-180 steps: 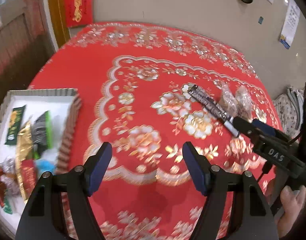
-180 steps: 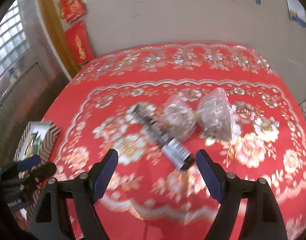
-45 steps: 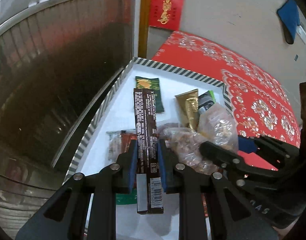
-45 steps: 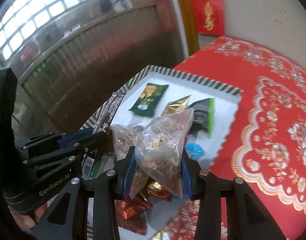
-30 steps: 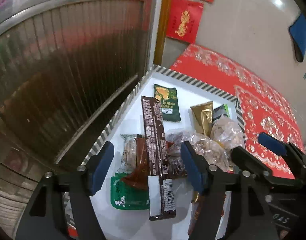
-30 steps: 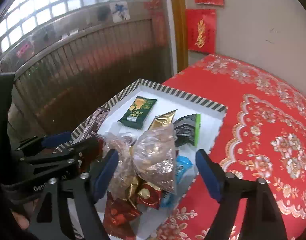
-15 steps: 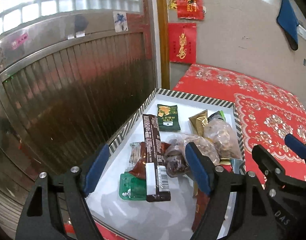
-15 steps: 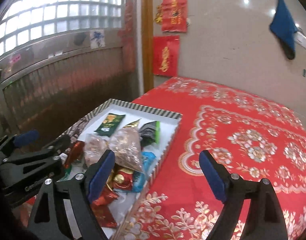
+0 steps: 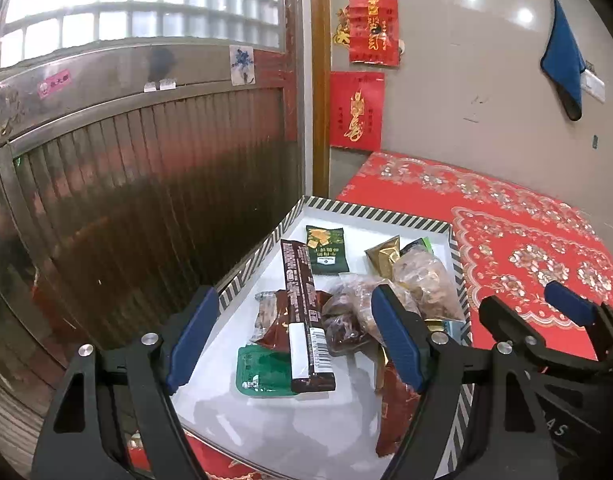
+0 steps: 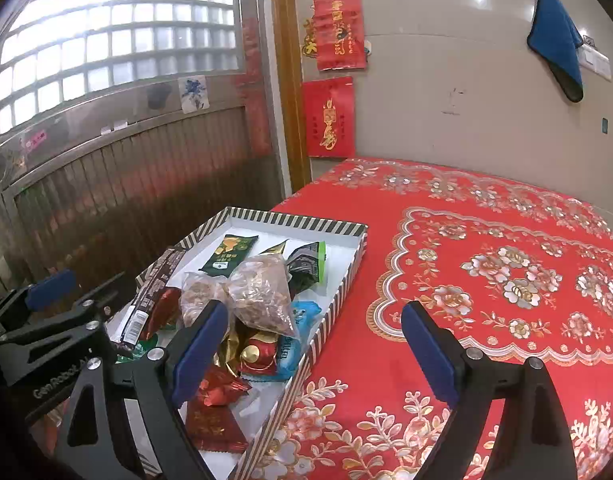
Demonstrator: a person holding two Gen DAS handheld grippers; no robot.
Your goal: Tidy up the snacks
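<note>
The 2 grippers, left gripper [image 9: 294,336] still opening and right gripper [image 10: 310,350] spread, hold nothing; the chocolate bar [image 9: 304,312] and nut bags [image 10: 262,294] lie gathered in the striped tray [image 9: 370,209], left of the red tablecloth [image 10: 486,280].

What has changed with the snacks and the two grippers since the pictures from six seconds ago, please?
The long chocolate bar and the two clear nut bags went from the red tablecloth into the striped tray. The left gripper released the bar, its jaws opening; the right gripper released the bags. The other snacks stayed in the tray.

red wall hangings [image 9: 357,110], blue cloth [image 10: 554,28], metal shutter [image 9: 146,184]
</note>
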